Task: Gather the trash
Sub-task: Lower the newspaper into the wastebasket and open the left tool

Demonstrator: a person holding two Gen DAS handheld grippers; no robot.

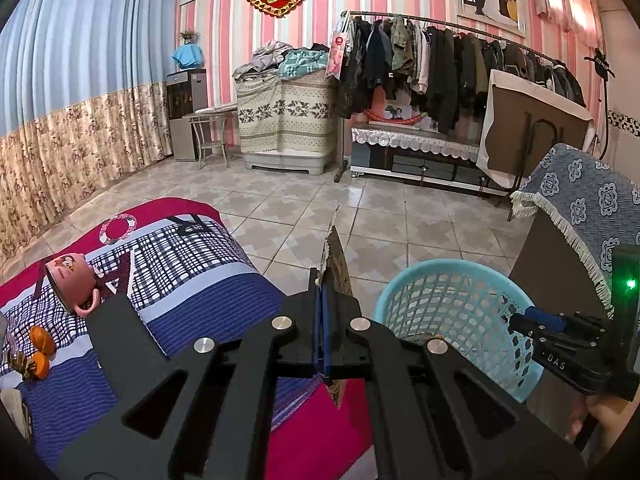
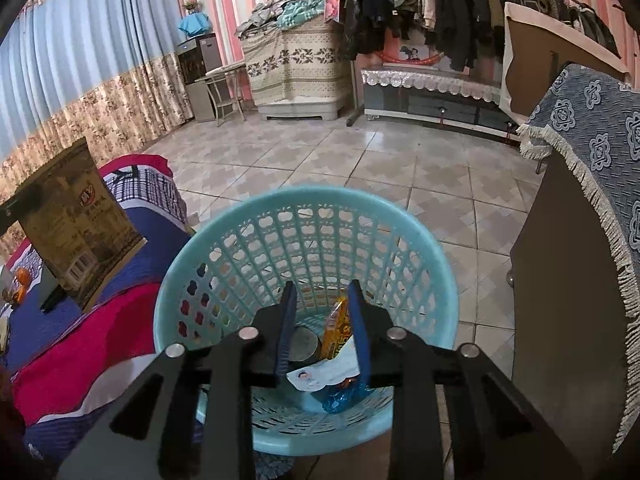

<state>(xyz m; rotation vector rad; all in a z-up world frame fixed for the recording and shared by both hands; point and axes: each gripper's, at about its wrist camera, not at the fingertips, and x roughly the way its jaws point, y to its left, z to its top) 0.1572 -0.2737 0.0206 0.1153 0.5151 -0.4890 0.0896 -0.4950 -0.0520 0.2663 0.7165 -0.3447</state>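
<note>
My left gripper (image 1: 325, 280) is shut on a flat brown printed packet (image 1: 338, 260), held edge-on above the bed's edge, left of the light blue mesh basket (image 1: 452, 280). The same packet shows in the right wrist view (image 2: 78, 224), held up over the bed. My right gripper (image 2: 322, 294) is open and empty, hovering over the basket (image 2: 200, 256). It also shows in the left wrist view (image 1: 520, 322) above the basket's right rim. Inside the basket lie an orange wrapper (image 2: 335, 334), a white wrapper (image 2: 324, 374), a blue wrapper (image 2: 340, 398) and a grey round lid (image 2: 306, 344).
A bed with a red, blue and checked cover (image 1: 192, 264) holds a pink mug (image 1: 70, 280) on its side and orange fruit (image 1: 40, 340). A dark cabinet with a blue fringed cloth (image 1: 588, 208) stands right of the basket. Tiled floor (image 1: 304, 200) lies beyond.
</note>
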